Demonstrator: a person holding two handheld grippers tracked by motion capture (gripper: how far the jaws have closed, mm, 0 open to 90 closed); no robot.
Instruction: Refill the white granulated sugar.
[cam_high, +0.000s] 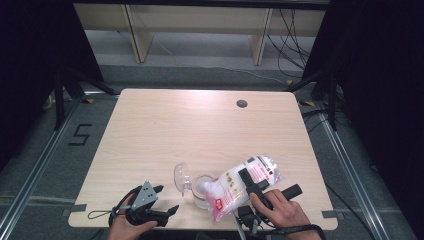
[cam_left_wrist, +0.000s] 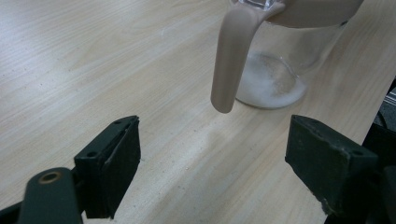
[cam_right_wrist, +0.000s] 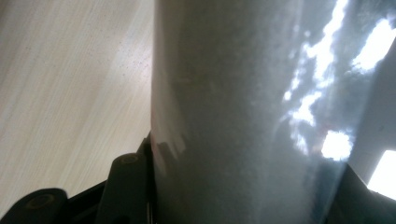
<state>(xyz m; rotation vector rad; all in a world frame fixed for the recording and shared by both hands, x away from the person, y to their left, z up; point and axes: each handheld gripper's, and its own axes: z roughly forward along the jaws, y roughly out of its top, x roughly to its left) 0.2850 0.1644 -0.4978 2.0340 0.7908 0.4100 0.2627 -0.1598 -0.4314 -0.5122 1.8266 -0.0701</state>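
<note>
Near the bottom centre of the high view, the right gripper (cam_high: 252, 184) had its fingers closed on a plastic bag (cam_high: 240, 186) of white grains, tilted with its lower end over a glass jar (cam_high: 202, 189) on the bench (cam_high: 200, 125). The jar's lid (cam_high: 182, 177) hung open to its left. At lower left, the left gripper (cam_high: 165, 200) rested with fingers open, holding nothing.

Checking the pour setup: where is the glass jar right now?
In the high view the glass jar stands near the table's front edge, centre-right, its open lid at its left, under the tilted bag.
</note>
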